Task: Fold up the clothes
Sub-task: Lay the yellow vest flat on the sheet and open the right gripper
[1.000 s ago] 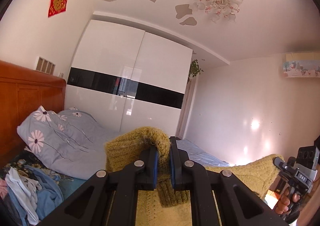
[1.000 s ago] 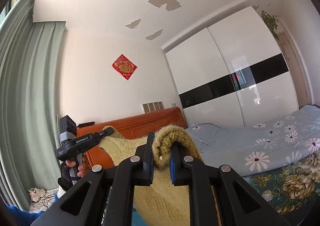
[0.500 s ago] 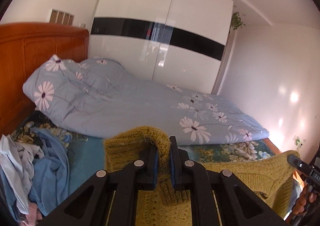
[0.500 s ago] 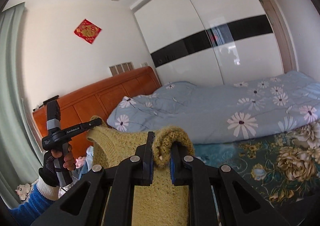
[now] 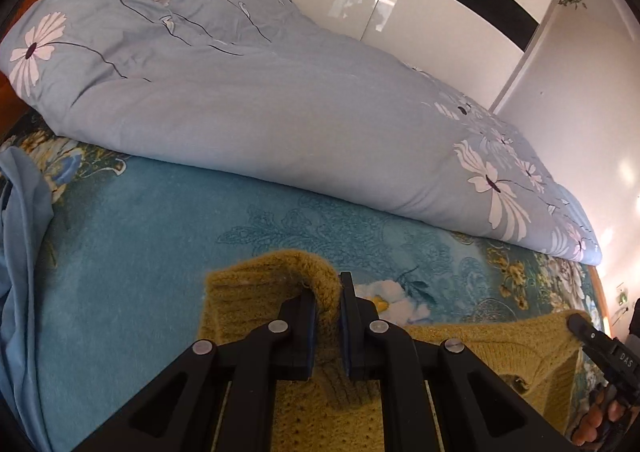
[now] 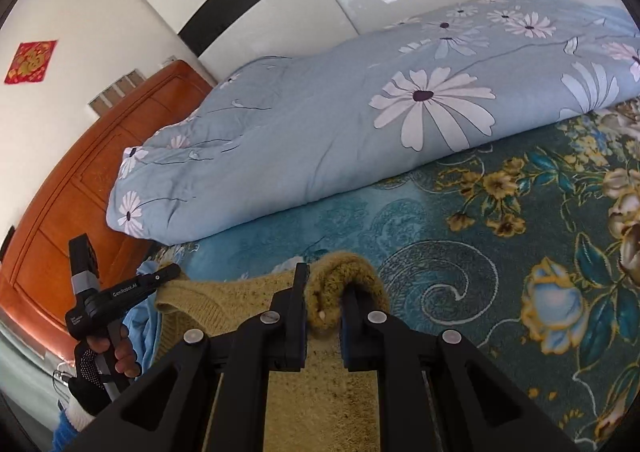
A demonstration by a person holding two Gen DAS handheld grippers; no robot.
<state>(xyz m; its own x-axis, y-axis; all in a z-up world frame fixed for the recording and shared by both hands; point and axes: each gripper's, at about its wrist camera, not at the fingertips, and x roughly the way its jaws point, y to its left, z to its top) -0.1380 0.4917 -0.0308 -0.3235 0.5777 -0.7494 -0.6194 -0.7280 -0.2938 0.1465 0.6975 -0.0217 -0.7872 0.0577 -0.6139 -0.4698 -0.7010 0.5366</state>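
Above teal floral bedspread: one mustard knit sweater, slung between two claws.

Left gripper clamped on one top corner; right gripper clamped on the other, both angled downward. Long axis of the held edge runs claw to claw, parallel to the rolled blue duvet beyond. Body hangs below; open bedspread lies directly ahead for laying flat, neither hand nearer.
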